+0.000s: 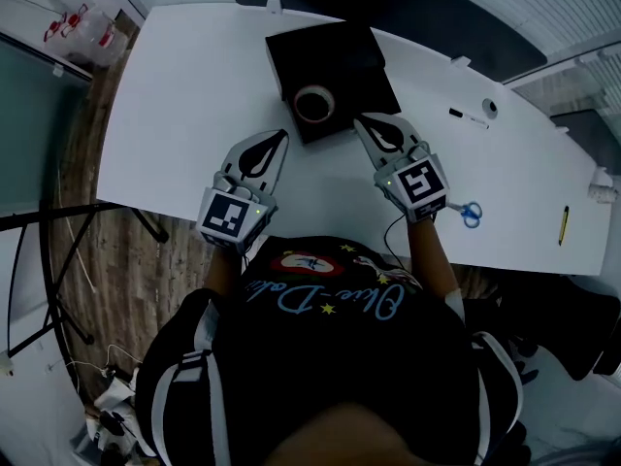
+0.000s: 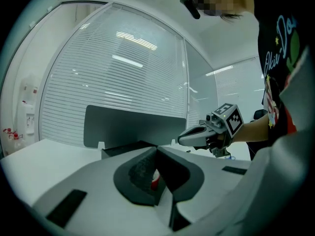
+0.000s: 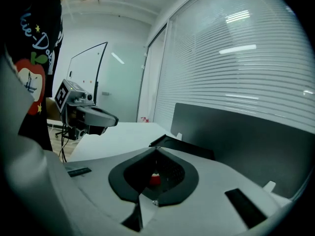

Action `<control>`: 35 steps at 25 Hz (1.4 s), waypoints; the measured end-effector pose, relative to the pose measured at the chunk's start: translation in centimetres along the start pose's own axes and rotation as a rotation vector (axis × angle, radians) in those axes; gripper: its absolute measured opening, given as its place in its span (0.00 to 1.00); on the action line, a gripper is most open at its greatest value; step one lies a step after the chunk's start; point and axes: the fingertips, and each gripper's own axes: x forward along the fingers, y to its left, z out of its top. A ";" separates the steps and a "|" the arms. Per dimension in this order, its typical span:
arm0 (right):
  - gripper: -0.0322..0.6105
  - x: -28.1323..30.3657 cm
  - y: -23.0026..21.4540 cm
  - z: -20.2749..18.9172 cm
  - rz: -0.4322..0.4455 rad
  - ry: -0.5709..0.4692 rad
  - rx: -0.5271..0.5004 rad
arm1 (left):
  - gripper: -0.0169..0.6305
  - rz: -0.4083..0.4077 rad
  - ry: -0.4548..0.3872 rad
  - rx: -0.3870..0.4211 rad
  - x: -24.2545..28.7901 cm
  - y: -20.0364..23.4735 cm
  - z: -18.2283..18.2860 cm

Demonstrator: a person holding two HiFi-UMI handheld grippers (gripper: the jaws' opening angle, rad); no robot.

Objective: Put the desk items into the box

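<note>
A black open box [image 1: 335,56] stands on the white desk [image 1: 184,95], and a roll of tape [image 1: 315,117] lies inside near its front edge. My left gripper [image 1: 280,137] hovers just left of the box's front corner, its jaws together with nothing between them. My right gripper [image 1: 362,121] is at the box's front right edge, also shut and empty. In the left gripper view my own jaws [image 2: 157,149] meet at the tips, with the right gripper [image 2: 182,139] beyond them. The right gripper view shows its closed jaws [image 3: 156,149] above the box [image 3: 189,148] and the left gripper [image 3: 115,120] to the left.
Blue-handled scissors [image 1: 471,214] lie at the desk's front edge beside my right hand. A yellow pen [image 1: 563,224] lies further right. A dark marker [image 1: 456,115] and a small round item [image 1: 490,108] sit at the back right. A dark divider panel [image 3: 236,136] rises behind the desk.
</note>
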 end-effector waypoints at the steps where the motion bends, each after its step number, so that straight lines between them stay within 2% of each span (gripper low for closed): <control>1: 0.05 -0.7 -0.2 0.1 -0.008 -0.008 0.008 | 0.02 -0.007 0.002 0.002 0.3 -0.7 0.1; 11: 0.05 -8.2 -2.1 -1.8 -0.125 -0.060 0.119 | 0.02 -0.092 0.030 0.041 2.9 -6.7 0.4; 19: 0.05 -16.1 -3.8 -5.1 -0.271 -0.054 0.166 | 0.02 -0.281 0.040 0.109 6.7 -14.9 0.6; 22: 0.05 -19.0 -4.1 -5.9 -0.316 -0.087 0.196 | 0.02 -0.328 0.052 0.138 7.6 -17.5 0.4; 26: 0.05 -22.7 -4.3 -6.9 -0.365 -0.118 0.218 | 0.02 -0.363 0.069 0.176 8.4 -20.3 0.3; 35: 0.05 -30.5 -4.3 -9.8 -0.471 -0.153 0.238 | 0.02 -0.415 0.064 0.200 10.1 -26.7 0.3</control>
